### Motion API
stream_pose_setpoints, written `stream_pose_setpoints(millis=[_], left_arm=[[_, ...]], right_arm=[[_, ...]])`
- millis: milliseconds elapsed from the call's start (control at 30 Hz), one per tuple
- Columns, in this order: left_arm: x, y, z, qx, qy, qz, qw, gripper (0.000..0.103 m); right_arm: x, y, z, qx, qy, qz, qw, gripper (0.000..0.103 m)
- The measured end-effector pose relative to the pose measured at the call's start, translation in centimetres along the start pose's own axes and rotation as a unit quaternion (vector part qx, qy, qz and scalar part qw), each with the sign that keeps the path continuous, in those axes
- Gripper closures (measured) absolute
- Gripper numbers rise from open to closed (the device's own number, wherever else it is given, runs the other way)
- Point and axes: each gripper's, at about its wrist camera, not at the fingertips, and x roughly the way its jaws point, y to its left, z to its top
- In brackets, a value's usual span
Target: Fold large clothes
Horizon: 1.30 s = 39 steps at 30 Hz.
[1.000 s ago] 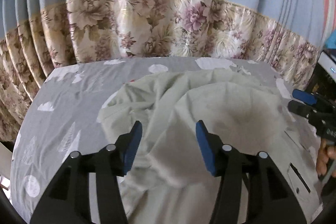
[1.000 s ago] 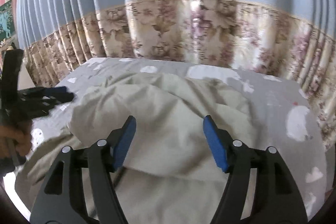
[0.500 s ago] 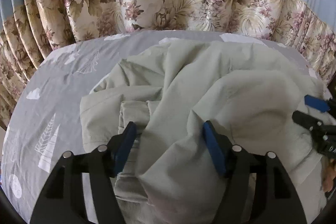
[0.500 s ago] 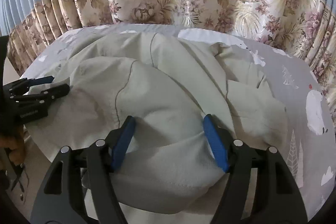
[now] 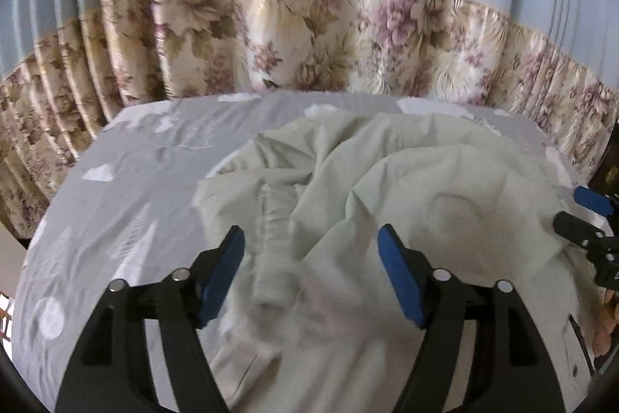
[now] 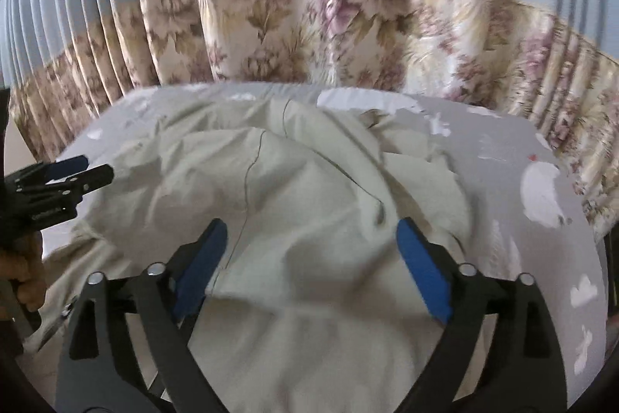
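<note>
A large pale green garment (image 5: pixel 348 188) lies crumpled in a heap on the grey patterned bed sheet (image 5: pixel 127 188). My left gripper (image 5: pixel 311 260) hovers over its near left part, jaws opening, with rumpled cloth below the gap but no pad pressing on it. In the right wrist view the same garment (image 6: pixel 294 188) shows a dark seam line. My right gripper (image 6: pixel 311 250) stands over its near edge, jaws opening wide, cloth beneath them and not pinched. Each gripper shows in the other's view: the right gripper (image 5: pixel 588 219) at the right edge, the left gripper (image 6: pixel 65 177) at the left with a hand (image 6: pixel 27 266).
A blue curtain with a floral lower band (image 5: pixel 309 37) hangs close behind the bed's far edge. Bare sheet (image 6: pixel 541 219) with white prints lies to the right of the garment and to its left.
Both grippers dipped toward the garment, then drew back up; their jaws now stand wider. The cloth once puffed up between the jaws has settled lower and flatter.
</note>
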Motion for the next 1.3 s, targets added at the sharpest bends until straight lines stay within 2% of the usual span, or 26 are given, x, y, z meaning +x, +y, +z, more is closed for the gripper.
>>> stream_pose_setpoints(millis=[200, 367, 633, 967, 1300], left_arm=[[-6.1, 0.5, -3.0, -0.008, -0.026, 0.01, 0.9996, 0.027], [-9.6, 1.1, -5.9, -0.001, -0.038, 0.039, 0.9985, 0.025], [-15.4, 3.3, -11.1, -0.014, -0.052, 0.056, 0.9969, 0.025], [-20.5, 5.0, -17.6, -0.02, -0.052, 0.071, 0.9959, 0.025], [-23.1, 6.7, -20.0, -0.038, -0.063, 0.073, 0.9946, 0.024]], right_arm=[[-5.3, -0.8, -3.2, 0.027, -0.015, -0.001, 1.0, 0.007], [-8.7, -0.2, -6.5, 0.026, -0.015, -0.002, 1.0, 0.006], [-14.1, 0.6, -11.0, 0.029, -0.014, -0.005, 0.999, 0.006], [-19.6, 0.9, -16.0, 0.035, -0.025, -0.025, 0.999, 0.005], [-23.8, 1.1, -18.7, 0.046, -0.046, -0.048, 0.997, 0.005]])
